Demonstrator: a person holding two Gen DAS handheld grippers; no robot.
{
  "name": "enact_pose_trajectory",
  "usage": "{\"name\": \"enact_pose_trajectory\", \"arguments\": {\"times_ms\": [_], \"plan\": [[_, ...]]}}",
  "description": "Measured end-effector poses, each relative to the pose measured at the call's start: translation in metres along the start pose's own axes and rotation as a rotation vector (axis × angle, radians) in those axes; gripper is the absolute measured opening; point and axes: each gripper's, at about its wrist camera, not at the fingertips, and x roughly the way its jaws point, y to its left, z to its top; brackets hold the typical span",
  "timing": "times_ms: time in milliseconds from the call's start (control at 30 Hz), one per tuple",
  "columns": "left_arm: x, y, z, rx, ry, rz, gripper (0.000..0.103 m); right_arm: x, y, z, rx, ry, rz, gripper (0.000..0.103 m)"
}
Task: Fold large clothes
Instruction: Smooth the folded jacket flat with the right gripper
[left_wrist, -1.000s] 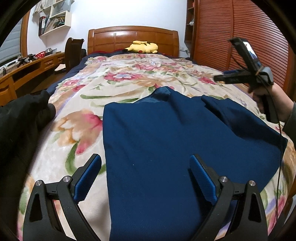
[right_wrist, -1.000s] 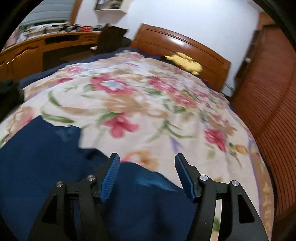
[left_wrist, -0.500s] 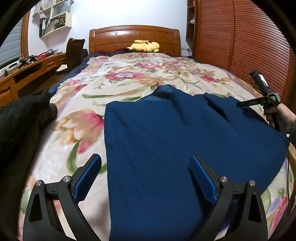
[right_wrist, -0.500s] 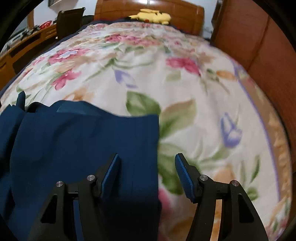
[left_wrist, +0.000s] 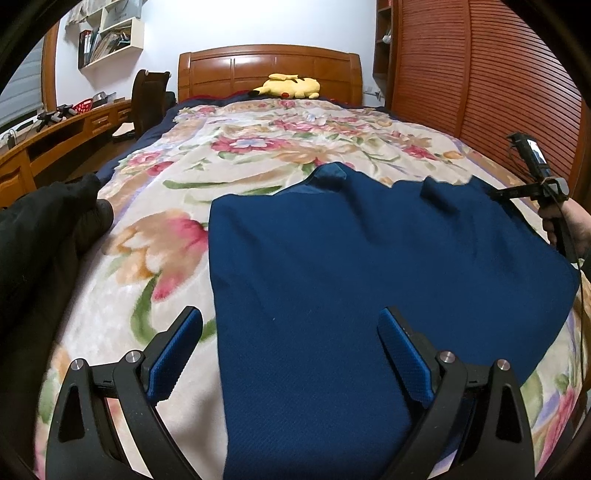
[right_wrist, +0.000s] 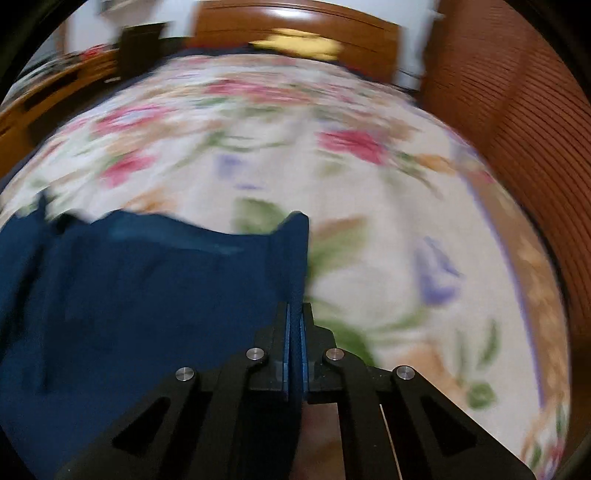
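I see my right gripper (right_wrist: 294, 325) has just snapped its jaws together on the right edge of the large dark blue knit garment (left_wrist: 369, 277), cloth pinched between the pads. The garment lies flat on the near half of the floral bedspread (left_wrist: 258, 155). My left gripper (left_wrist: 291, 354) sits spread over the near hem, pinching nothing. That edge looks ready to carry leftward for a fold

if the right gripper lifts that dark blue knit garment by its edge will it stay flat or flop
The dark blue knit garment will probably flop: it already lies in soft ridges on the floral blanket. The right gripper, just closed, pinches only one edge, so the rest likely hangs and drags. The textured weave suggests little slipping.
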Motion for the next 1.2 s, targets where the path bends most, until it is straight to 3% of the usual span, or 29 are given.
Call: {"name": "enact_pose_trajectory", "arguments": {"times_ms": [133,167,233,300,367,500,733,967,1200], "plan": [[-0.002,-0.001,0.000,0.006,-0.007,0.001,0.096,-0.003,-0.008,-0.005,0.016,-0.011,-0.023,0.004],[-0.003,-0.001,0.000,0.009,-0.013,0.003,0.096,-0.008,-0.006,-0.006,0.008,-0.020,-0.030,0.010],[-0.009,-0.003,0.001,0.016,-0.033,0.005,0.096,-0.022,-0.001,-0.009,-0.013,-0.054,-0.039,0.023],[-0.018,-0.009,0.002,0.028,-0.060,0.001,0.096,-0.041,0.009,-0.017,-0.040,-0.105,-0.021,0.053],[-0.027,-0.015,0.003,0.040,-0.098,0.011,0.096,-0.059,0.022,-0.030,-0.060,-0.157,0.022,0.067],[-0.042,-0.032,0.004,0.059,-0.148,-0.022,0.097,-0.087,0.041,-0.063,-0.096,-0.206,0.104,0.068],[-0.041,-0.062,-0.001,0.094,-0.123,-0.097,0.097,-0.118,0.076,-0.109,-0.188,-0.218,0.211,0.068],[-0.030,-0.083,-0.015,0.147,-0.039,-0.139,0.097,-0.143,0.095,-0.155,-0.248,-0.216,0.325,0.068],[-0.014,-0.091,-0.029,0.191,0.045,-0.132,0.097,-0.120,0.098,-0.189,-0.262,-0.160,0.311,0.068]]}}
